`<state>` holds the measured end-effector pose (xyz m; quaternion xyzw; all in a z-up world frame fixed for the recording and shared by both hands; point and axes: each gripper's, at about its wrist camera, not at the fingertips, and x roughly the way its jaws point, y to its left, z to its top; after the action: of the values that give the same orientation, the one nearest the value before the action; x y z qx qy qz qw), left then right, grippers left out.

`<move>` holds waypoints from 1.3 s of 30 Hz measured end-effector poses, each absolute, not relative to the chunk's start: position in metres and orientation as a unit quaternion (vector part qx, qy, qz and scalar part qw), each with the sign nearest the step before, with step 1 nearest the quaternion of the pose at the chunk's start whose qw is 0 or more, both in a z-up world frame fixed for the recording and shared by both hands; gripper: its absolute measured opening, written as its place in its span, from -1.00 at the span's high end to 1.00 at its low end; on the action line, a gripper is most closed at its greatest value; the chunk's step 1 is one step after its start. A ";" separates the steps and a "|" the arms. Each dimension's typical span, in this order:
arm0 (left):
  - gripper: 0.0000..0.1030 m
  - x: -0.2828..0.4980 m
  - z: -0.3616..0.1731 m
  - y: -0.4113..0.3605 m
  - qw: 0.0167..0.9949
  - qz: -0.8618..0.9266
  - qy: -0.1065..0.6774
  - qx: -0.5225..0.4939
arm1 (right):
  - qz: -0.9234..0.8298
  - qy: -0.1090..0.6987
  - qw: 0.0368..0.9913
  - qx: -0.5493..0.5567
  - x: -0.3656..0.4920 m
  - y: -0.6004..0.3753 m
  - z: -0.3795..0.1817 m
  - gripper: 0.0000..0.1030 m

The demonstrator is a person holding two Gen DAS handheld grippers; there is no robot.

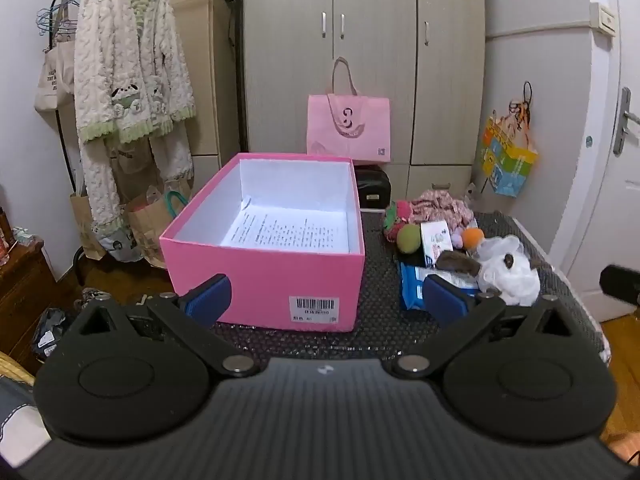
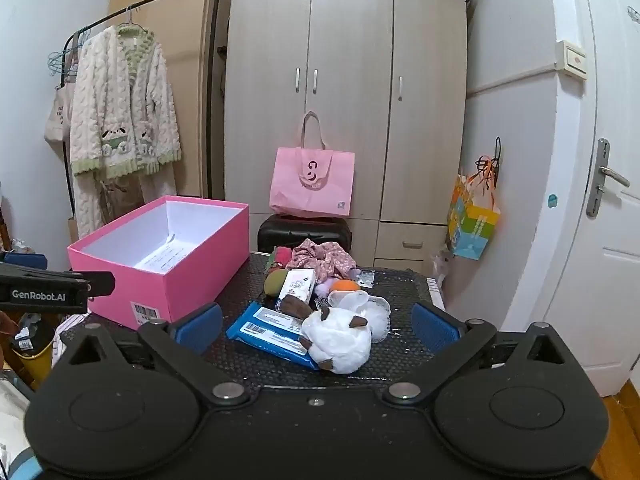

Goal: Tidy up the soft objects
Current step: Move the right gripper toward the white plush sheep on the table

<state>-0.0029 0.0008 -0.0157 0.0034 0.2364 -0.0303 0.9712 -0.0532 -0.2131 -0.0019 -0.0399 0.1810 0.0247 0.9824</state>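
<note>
Bumpy black mat (image 2: 400,344) under fluffy white plush (image 2: 340,340) (rigid pink box (image 2: 192,284) beside)

Pink box (image 1: 264,276) open-topped (toy pile (image 1: 460,248) beside).

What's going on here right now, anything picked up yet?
Nothing yet. Both the left gripper and the right gripper are open and empty above the table. The pink box holds only a printed sheet. The white plush toy, blue packet and other soft things sit piled beside the box.
</note>
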 end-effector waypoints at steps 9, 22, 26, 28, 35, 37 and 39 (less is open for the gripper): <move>-1.00 -0.007 -0.025 0.001 0.969 -0.029 0.244 0.009 | 0.034 0.179 0.982 -0.039 -0.058 -0.215 -0.008 -0.99; -1.00 -0.007 -0.036 -0.004 0.966 -0.044 0.253 0.012 | 0.034 0.183 0.980 -0.065 -0.059 -0.211 -0.015 -0.99; -1.00 -0.008 -0.038 -0.007 0.968 -0.043 0.247 0.019 | 0.033 0.185 0.980 -0.062 -0.059 -0.212 -0.015 -0.99; -1.00 -0.009 -0.039 -0.009 0.969 -0.041 0.244 0.021 | 0.032 0.186 0.980 -0.059 -0.059 -0.214 -0.016 -0.99; -1.00 -0.016 -0.048 -0.013 0.975 -0.029 0.220 0.017 | 0.050 0.181 0.982 -0.001 -0.061 -0.225 -0.035 -0.99; -1.00 -0.017 -0.050 -0.014 0.976 -0.026 0.218 0.016 | 0.047 0.182 0.982 -0.001 -0.060 -0.226 -0.037 -0.99; -1.00 -0.017 -0.051 -0.014 0.976 -0.026 0.217 0.013 | 0.040 0.175 0.984 0.001 -0.061 -0.228 -0.036 -0.99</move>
<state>-0.0172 -0.0142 -0.0515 0.0130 0.2172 -0.0265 0.9757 -0.0614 -0.2283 -0.0356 0.0009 0.1752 0.0395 0.9837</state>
